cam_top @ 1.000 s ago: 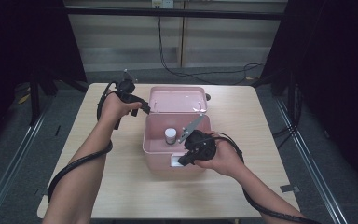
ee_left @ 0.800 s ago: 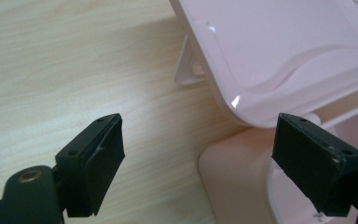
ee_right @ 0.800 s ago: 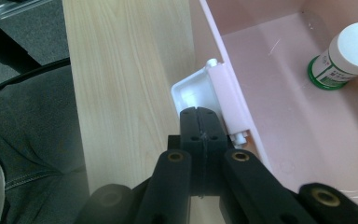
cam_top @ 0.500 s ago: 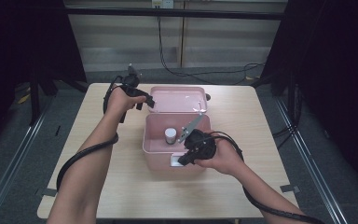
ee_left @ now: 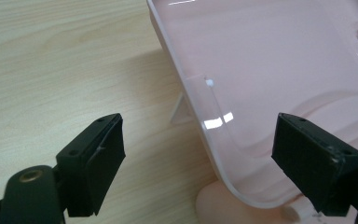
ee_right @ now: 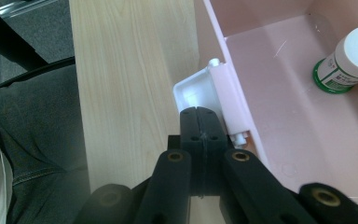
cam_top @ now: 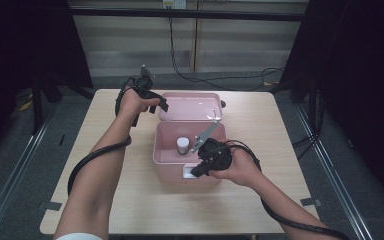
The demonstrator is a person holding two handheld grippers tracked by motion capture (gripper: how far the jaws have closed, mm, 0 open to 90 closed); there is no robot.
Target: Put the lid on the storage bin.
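The pink plastic storage box (cam_top: 187, 150) sat at the middle of the table (cam_top: 280, 125), its hinged lid (cam_top: 190, 106) thrown back flat behind it and a small white-capped bottle (cam_top: 182, 145) standing inside. The left gripper (cam_top: 152, 102) hovered at the lid's left corner, jaws spread wide with nothing between them; in the left gripper view the lid's rim (ee_left: 200, 126) lay between the two pads (ee_left: 105, 158) without touching either. The right gripper (ee_right: 199, 140) was pressed fully together, its tips resting against the white front latch (ee_right: 196, 93) of the box, seemingly to steady it. Judging by this, the step was closing the lid. To do it well, the left jaws should have taken the rim squarely at the corner, then swung it over slowly about the hinge, while the right gripper kept the box from sliding and cleared the latch before the lid came down.
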